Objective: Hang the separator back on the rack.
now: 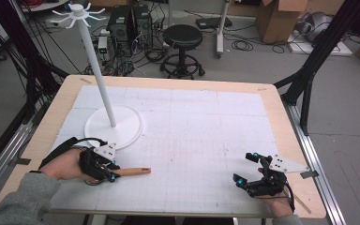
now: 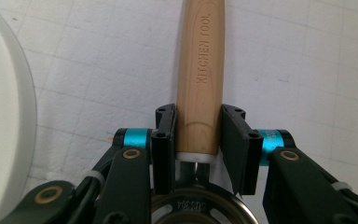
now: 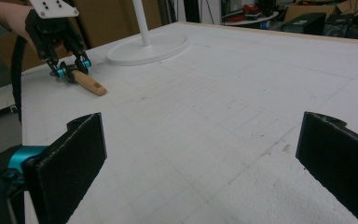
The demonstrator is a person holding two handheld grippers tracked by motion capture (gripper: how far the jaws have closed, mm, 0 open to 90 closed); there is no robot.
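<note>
While left tongs (image 1: pixel 114 175) pinch wooden handle (image 1: pixel 133 172), right tongs (image 1: pixel 246 168) spread, near white stand base (image 1: pixel 126 133)

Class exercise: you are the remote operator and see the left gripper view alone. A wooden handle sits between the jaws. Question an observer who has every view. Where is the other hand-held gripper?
Observer: The right hand-held gripper is near the table's right front corner, jaws wide apart, nothing between them.
Operator: Does the handle's far end touch anything?
Observer: No. The wooden handle ends on bare white mat, pointing toward the right hand-held gripper.
Operator: What is the white disc beside me?
Observer: The round base of a stand; its white pole rises to a ring of hooks.
</note>
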